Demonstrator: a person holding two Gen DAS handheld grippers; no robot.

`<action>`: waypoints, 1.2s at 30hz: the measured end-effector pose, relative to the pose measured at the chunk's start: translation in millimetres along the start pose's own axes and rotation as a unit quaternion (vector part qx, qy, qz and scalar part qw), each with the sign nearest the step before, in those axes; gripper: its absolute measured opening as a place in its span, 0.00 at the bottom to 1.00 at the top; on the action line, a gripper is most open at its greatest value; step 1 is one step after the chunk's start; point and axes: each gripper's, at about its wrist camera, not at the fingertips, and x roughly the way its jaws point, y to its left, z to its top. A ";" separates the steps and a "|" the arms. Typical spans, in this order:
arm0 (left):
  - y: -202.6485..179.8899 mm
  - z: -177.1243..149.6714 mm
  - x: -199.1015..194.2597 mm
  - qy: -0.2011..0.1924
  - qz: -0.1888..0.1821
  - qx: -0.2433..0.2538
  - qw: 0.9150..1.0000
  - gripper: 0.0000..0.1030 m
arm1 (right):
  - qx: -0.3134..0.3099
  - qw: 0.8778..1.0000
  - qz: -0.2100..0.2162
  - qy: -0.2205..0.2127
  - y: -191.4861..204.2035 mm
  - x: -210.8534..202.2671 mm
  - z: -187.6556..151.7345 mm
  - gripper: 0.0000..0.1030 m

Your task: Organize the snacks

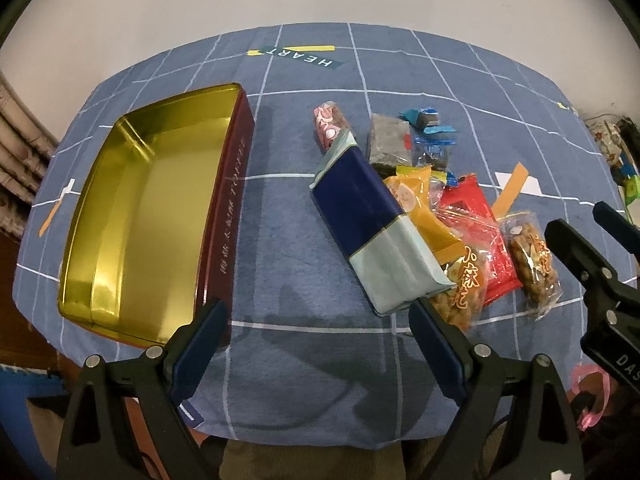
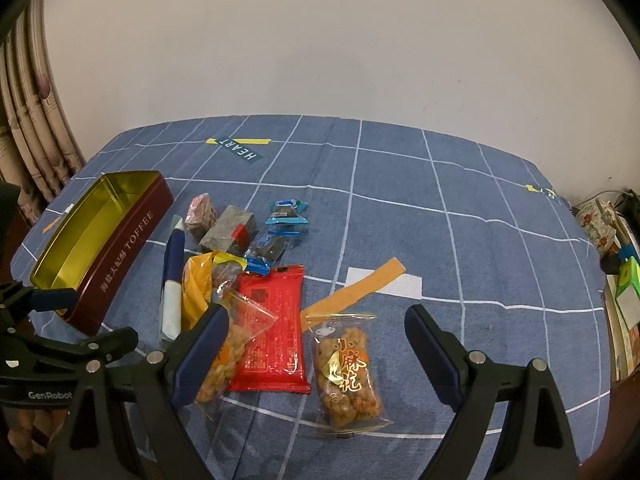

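An empty dark red toffee tin (image 1: 160, 216) with a gold inside lies at the left of the blue checked tablecloth; it also shows in the right wrist view (image 2: 120, 248). Right of it lies a pile of snacks: a navy and pale blue pack (image 1: 376, 220), a red packet (image 2: 272, 328), an orange packet (image 1: 420, 204), clear bags of fried dough twists (image 2: 348, 376), small blue-wrapped candies (image 2: 286, 212). My left gripper (image 1: 318, 344) is open and empty, between tin and pile. My right gripper (image 2: 316, 352) is open and empty, above the red packet and a twist bag.
A grey block snack (image 2: 232, 228) and a pink-wrapped one (image 2: 200, 210) lie at the back of the pile. An orange paper strip (image 2: 360, 288) lies on the cloth. Curtains (image 2: 36, 120) hang at left; clutter (image 2: 620, 272) stands off the table's right edge.
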 end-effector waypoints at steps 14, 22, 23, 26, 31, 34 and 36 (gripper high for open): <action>-1.2 2.4 3.9 0.008 0.000 0.000 1.000 0.87 | 0.007 1.000 0.004 0.006 -2.6 2.8 -1.9 0.89; 1.1 2.6 5.1 0.010 -0.003 -0.001 1.000 0.87 | 0.000 1.000 0.000 0.014 -4.1 3.8 -4.9 0.89; 1.5 2.4 5.3 0.011 -0.004 -0.002 1.000 0.87 | -0.003 1.000 -0.001 0.016 -4.6 4.0 -5.7 0.89; 2.2 2.7 6.8 0.013 -0.006 -0.002 1.000 0.87 | -0.014 1.000 -0.010 0.021 -7.3 3.7 -9.5 0.89; 2.9 3.2 9.2 0.016 -0.009 -0.001 1.000 0.87 | -0.026 0.999 -0.019 0.039 -14.6 6.6 -17.1 0.89; 3.9 3.7 10.2 0.017 -0.012 -0.003 1.000 0.87 | -0.027 0.998 -0.022 0.050 -17.8 11.9 -20.3 0.89; 5.3 3.9 10.3 0.016 -0.012 -0.006 1.000 0.87 | -0.025 0.998 -0.021 0.060 -17.7 17.4 -22.3 0.89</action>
